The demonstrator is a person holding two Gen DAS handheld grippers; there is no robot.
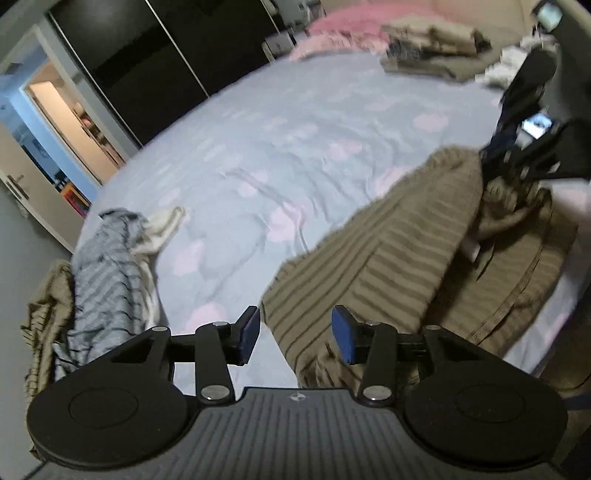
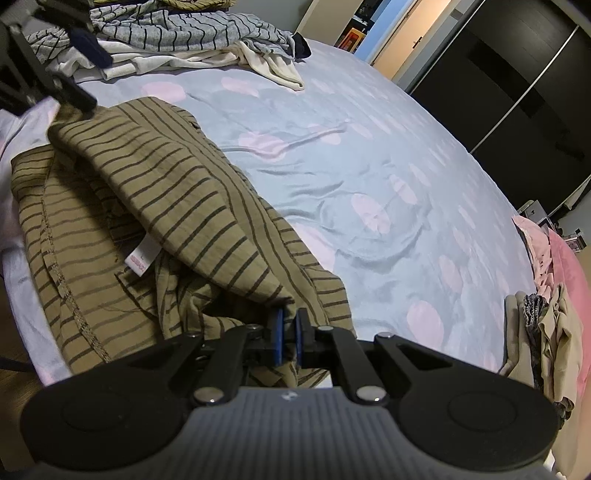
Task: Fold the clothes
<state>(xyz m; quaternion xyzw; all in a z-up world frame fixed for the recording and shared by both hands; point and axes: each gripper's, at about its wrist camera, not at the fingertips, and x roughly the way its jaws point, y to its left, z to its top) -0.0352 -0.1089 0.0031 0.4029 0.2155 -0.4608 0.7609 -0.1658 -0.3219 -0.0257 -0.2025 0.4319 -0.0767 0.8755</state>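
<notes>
An olive shirt with dark stripes (image 1: 399, 254) lies crumpled at the near edge of the bed, one layer folded over with a white label (image 2: 142, 258) showing. My left gripper (image 1: 295, 334) is open just above the shirt's near-left edge, and its blue pads (image 1: 249, 334) touch no cloth. It also shows at the top left of the right wrist view, as the left gripper (image 2: 85, 74) over the shirt's far corner. My right gripper (image 2: 290, 334) is shut on a bunched edge of the olive shirt (image 2: 177, 192). Seen from the left wrist, the right gripper (image 1: 495, 158) sits at the shirt's right end.
The bed sheet (image 1: 295, 147) is light blue with pink spots. A heap of unfolded clothes (image 2: 184, 33), grey-striped and white, lies at one side of the bed. A folded stack (image 1: 432, 40) and a pink blanket (image 1: 340, 26) sit at the head. A dark wardrobe (image 2: 517, 74) stands beyond.
</notes>
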